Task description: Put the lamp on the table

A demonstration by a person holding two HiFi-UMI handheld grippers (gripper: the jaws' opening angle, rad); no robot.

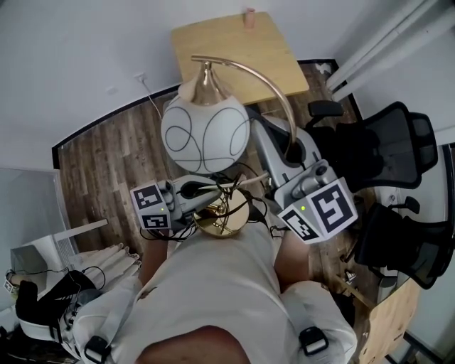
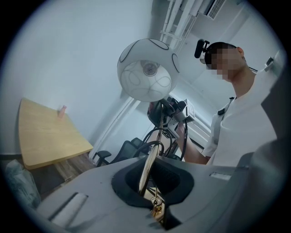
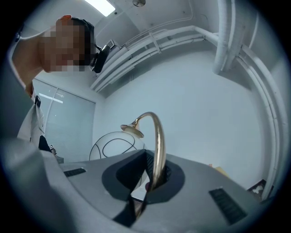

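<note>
The lamp has a white globe shade (image 1: 205,135) with black line patterns, a curved brass arm (image 1: 279,92) and a round brass base (image 1: 222,217). I hold it in the air close to the person's chest. My left gripper (image 1: 202,197) is shut on the thin brass stem (image 2: 149,166) just above the base. My right gripper (image 1: 281,162) is shut on the curved brass arm (image 3: 158,150). The globe (image 2: 147,69) hangs above the left jaws and shows behind the right jaws too. The small wooden table (image 1: 242,50) stands ahead against the wall.
A small pink object (image 1: 249,18) stands at the table's far edge. Black office chairs (image 1: 387,146) crowd the right side, with another (image 1: 416,245) below them. White pipes (image 1: 377,43) run at top right. Folded white things (image 1: 106,263) lie at lower left.
</note>
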